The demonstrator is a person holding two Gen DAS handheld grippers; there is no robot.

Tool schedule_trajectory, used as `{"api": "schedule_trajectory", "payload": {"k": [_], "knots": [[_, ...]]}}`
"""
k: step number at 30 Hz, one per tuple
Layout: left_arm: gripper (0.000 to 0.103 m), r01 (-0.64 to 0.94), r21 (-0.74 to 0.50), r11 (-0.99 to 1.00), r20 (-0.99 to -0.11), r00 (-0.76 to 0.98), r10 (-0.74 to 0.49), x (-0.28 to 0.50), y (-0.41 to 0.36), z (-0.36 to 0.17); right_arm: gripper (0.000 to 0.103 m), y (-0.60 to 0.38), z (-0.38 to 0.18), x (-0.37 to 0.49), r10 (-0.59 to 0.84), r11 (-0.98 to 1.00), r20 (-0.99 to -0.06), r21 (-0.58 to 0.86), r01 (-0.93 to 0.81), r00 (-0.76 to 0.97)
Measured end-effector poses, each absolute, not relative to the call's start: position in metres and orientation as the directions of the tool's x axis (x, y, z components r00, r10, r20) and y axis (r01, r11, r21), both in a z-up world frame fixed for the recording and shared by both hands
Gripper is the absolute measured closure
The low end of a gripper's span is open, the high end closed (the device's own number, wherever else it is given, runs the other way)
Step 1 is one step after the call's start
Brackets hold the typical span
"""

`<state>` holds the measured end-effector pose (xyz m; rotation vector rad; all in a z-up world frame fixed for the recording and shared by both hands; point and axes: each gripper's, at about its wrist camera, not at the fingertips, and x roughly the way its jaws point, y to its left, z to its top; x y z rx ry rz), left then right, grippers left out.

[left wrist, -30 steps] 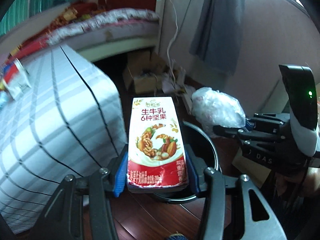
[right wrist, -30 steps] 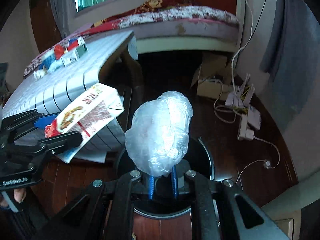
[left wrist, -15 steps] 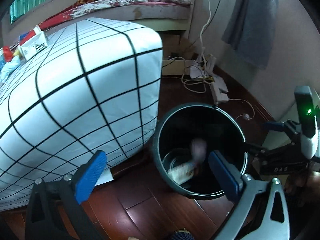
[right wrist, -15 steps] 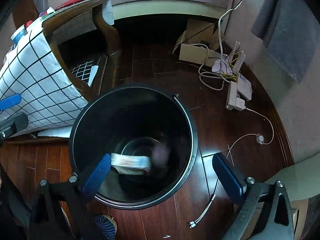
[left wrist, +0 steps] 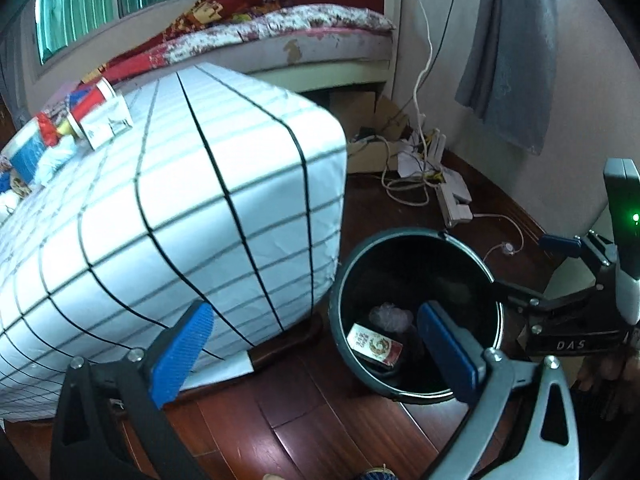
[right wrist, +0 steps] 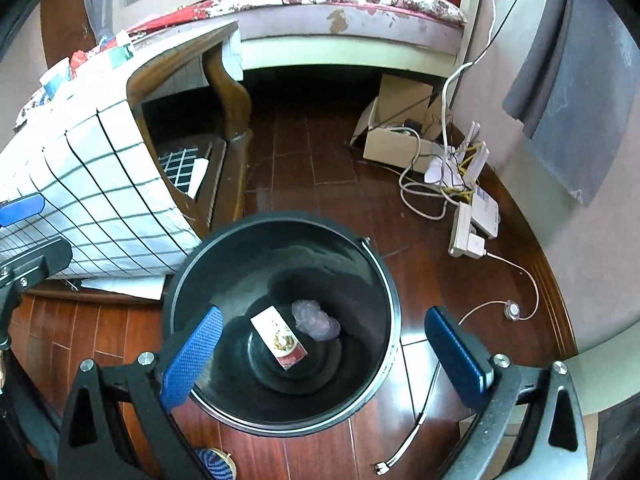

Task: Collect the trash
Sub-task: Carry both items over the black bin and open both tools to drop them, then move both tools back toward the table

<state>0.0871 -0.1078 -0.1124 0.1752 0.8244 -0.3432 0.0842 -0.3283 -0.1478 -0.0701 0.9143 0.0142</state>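
Both grippers, left [left wrist: 316, 344] and right [right wrist: 326, 350], hang wide and empty over the bin [right wrist: 384, 280], having just released. The carton [right wrist: 279, 337] and bag [right wrist: 316, 320] held a second ago now lie touching on its floor: two pieces collected. In the right view, the carton lies flat, long axis upper left to lower right.

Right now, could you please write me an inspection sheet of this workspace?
Surface: dark red wooden floor, no spills seen.
Job's things: milk carton and crumpled plastic bag lie side by side at the bottom of the black bin.
Clutter: more packaging on the checked tablecloth; open cardboard box by the bed.
Tongs: left tongs and right tongs open, empty.
Cables: white cords and power strip loose on floor.
Surroundings: grey cloth hanging.
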Motion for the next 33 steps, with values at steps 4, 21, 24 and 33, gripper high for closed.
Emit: {"api": "schedule_trajectory", "payload": {"k": [4,21,24,33], "knots": [[0.001,0.348,0.031,0.937,-0.718,0.66,-0.222,0.084,-0.1,-0.102,0.001,-0.319,-0.135,0.083,-0.009,0.997,-0.759,-0.057,-0.052,0.651],[0.0,0.178,-0.009,0.984,-0.637,0.758,-0.143,0.087,-0.03,-0.064,0.001,-0.247,-0.074,0.097,0.103,0.991,-0.616,-0.004,-0.133,0.781],[0.0,0.144,-0.016,0.99,-0.632,0.766,-0.121,0.087,-0.015,-0.062,0.001,-0.225,-0.067,0.103,0.136,0.985,-0.603,-0.004,-0.174,0.786],[0.0,0.014,-0.021,1.0,-0.632,0.775,-0.024,0.096,0.05,-0.056,0.001,-0.159,-0.045,0.132,0.229,0.965,-0.568,0.026,-0.26,0.791]]}}
